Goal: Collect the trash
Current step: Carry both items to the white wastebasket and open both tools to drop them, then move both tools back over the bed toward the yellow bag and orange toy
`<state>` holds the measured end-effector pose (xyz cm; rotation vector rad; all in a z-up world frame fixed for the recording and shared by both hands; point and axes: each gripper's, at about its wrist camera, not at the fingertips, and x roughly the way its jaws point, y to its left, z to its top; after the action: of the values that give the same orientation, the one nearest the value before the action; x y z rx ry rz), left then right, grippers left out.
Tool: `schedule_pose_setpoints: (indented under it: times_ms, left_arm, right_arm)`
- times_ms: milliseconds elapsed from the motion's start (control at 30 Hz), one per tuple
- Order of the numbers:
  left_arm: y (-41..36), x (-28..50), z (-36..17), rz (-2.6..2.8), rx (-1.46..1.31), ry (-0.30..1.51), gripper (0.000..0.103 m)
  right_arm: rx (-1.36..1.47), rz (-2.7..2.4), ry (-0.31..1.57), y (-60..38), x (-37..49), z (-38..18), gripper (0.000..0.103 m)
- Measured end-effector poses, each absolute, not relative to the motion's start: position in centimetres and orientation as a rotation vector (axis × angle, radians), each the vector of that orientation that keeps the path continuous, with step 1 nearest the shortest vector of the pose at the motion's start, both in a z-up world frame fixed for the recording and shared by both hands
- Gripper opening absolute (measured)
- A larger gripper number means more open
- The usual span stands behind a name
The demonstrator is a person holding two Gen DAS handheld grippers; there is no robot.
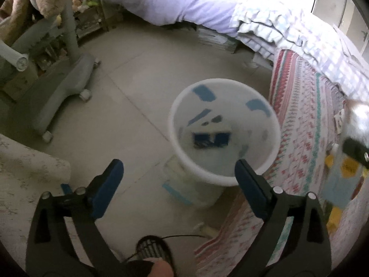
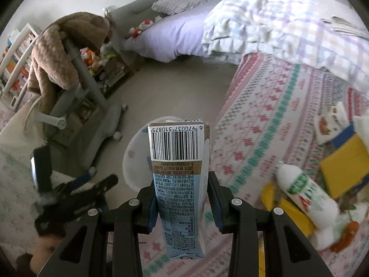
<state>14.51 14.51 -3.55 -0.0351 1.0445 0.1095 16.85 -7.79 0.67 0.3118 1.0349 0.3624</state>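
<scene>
A white bin (image 1: 172, 124) with blue patches stands on the floor at the edge of the rug; a blue and white box (image 1: 211, 138) lies in its bottom. My left gripper (image 1: 178, 164) hangs open just above the bin's near rim, nothing between its blue pads. My right gripper (image 2: 182, 184) is shut on a light blue drink carton (image 2: 177, 161), barcode side up, held over the rug with the bin (image 2: 136, 159) showing behind it. A white bottle with a green label (image 2: 304, 191) and yellow packets (image 2: 343, 164) lie on the rug to the right.
A patterned rug (image 1: 304, 124) runs along the bed (image 1: 184, 7). A grey chair base on casters (image 1: 64, 97) stands left of the bin, a brown blanket (image 2: 60, 53) draped over the chair. A foot in a slipper (image 1: 152, 254) is close below the left gripper.
</scene>
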Motion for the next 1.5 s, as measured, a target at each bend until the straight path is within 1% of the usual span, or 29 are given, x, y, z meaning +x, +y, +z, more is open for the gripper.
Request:
schedule_pose_setpoints:
  times_ms: [33,333,667,733,767,800,1100,1500]
  left_arm:
    - [15.0,14.2,-3.4,0.117,-0.026,1.037,0.1]
    - [17.8,12.9,-2.8,0.121,-0.029,1.021,0.1]
    - [19.6,12.5,-2.8,0.144,-0.045,1.016,0.1]
    - [19.7,12.5,-2.7,0.142,-0.053,1.013,0.1]
    - [19.8,12.5,-2.6,0.139,-0.056,1.01,0.1]
    - [19.8,12.4,-2.5,0.137,-0.058,1.008,0.1]
    - [19.2,12.0,-2.1,0.111,-0.068,1.001,0.1]
    - [15.4,11.0,-1.3,0.022,-0.026,1.01,0.1]
  right_arm:
    - [0.318,0.368,1.043,-7.3,17.3,0.3,0.038]
    - [0.324,0.35,1.12,-2.8,21.7,-3.0,0.038]
    - [0.321,0.337,1.102,0.3,23.8,-2.9,0.039]
    - [0.339,0.347,1.088,0.6,24.1,-2.6,0.049]
    - [0.351,0.345,1.083,0.6,24.2,-2.4,0.064]
    - [0.365,0.344,1.071,0.4,24.1,-2.2,0.07]
    - [0.314,0.321,1.047,-2.3,22.0,0.2,0.071]
    - [0.167,0.221,0.997,-9.6,15.3,3.2,0.075]
